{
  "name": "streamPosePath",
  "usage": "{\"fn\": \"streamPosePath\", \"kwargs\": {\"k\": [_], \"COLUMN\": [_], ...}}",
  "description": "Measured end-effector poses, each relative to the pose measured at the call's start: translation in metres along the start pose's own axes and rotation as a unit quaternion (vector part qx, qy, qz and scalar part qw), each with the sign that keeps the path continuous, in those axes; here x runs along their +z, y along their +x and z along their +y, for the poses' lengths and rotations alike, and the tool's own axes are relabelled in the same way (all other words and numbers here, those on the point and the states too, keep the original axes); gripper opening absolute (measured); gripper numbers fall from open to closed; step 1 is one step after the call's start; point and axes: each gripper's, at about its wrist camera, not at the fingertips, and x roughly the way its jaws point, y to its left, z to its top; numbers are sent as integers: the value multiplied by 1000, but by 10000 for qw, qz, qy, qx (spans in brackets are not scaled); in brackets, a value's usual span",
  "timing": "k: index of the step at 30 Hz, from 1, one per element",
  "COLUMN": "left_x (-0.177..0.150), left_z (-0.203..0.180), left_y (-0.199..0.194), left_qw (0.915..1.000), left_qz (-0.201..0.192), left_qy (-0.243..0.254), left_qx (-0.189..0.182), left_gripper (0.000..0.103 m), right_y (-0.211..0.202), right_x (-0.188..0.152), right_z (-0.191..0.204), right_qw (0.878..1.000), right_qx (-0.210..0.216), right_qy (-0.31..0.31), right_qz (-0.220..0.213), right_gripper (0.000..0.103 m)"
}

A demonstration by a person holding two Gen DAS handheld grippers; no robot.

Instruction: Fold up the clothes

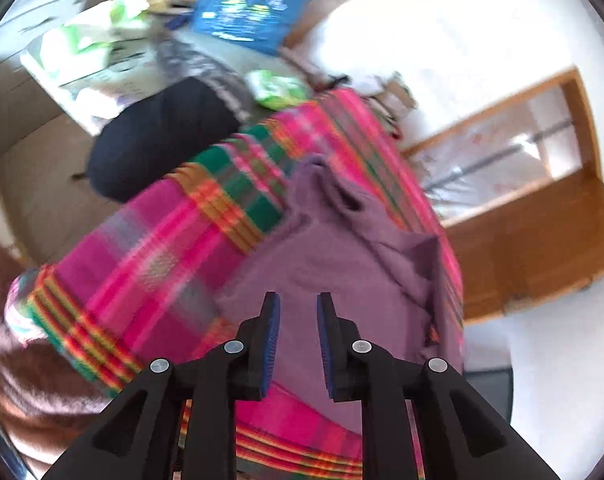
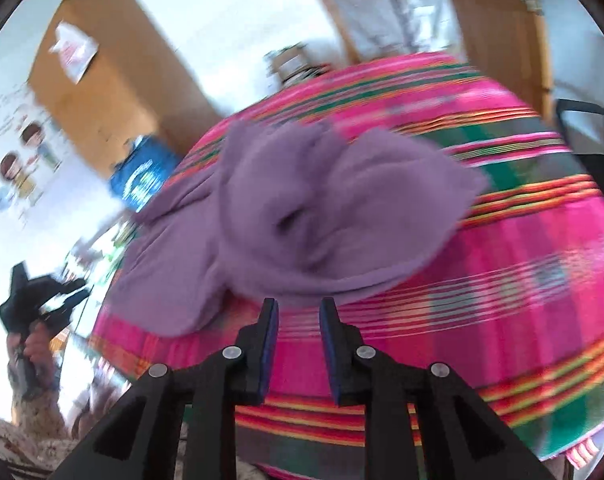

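Nearest to us, the left gripper point(image 1: 298, 303) is hovering with its two blue-padded fingers a little apart and nothing between them; we are seeing the purple garment point(image 1: 334, 256) lying just beyond its tips. The right gripper point(image 2: 299, 307) is likewise standing slightly parted and holding nothing, its tips over the striped pink cloth point(image 2: 522, 264) just short of the garment's near edge. We are counting one purple garment, bunched in loose folds on that pink, green and orange cloth, and two grippers. As for containers, we are making out none that we can be sure of through the blur. Only the left wrist view is showing us a dark navy bundle point(image 1: 158, 140) beside the cloth, a blue printed bag point(image 1: 250, 4) and green-and-white packets point(image 1: 278, 88). Only the right wrist view is showing us the other gripper point(image 2: 34, 300) held in a hand point(image 2: 34, 344) at far left, and a wooden cabinet point(image 2: 114, 76).
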Motion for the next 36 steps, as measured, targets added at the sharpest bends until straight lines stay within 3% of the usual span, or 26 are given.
{"fn": "streamPosePath", "kwargs": {"k": [2, 5, 10, 12, 16, 20, 24, 26, 31, 36], "left_x": [-2, -4, -19, -28, -43, -50, -53, -54, -59, -62], "left_z": [-16, -40, -83, -101, -137, -171, -189, -196, -209, -215], "left_y": [5, 18, 60, 81, 112, 131, 157, 169, 191, 207], "left_qw": [9996, 9977, 9880, 9823, 9719, 9696, 9633, 9623, 9573, 9523], "left_qz": [132, 324, 1085, 1391, 1852, 1815, 2133, 2212, 2480, 2693], "left_qy": [212, 542, 1029, 1205, 1289, 1524, 1529, 1507, 1416, 1365], "left_qx": [-124, -253, -380, -354, -669, -610, -562, -479, -461, -435], "left_gripper": [28, 28, 28, 28, 28, 28, 29, 29, 29, 29], "right_y": [-12, -23, -19, -10, 6, 23, 33, 35, 31, 8], "right_x": [4, 11, 25, 29, 40, 46, 49, 52, 61, 73], "right_z": [-14, -37, -68, -73, -88, -109, -115, -116, -110, -105], "right_qw": [9993, 9962, 9895, 9884, 9866, 9827, 9804, 9803, 9846, 9861], "right_qx": [-231, -380, -606, -535, -359, -202, 83, 213, 284, 352], "right_qy": [215, 627, 1152, 1289, 1499, 1801, 1941, 1931, 1657, 1389], "right_qz": [-217, -471, -633, -596, -541, -392, -333, -356, -484, -842], "right_gripper": [24, 39, 41, 41, 41, 41, 41, 38, 8, 7]}}
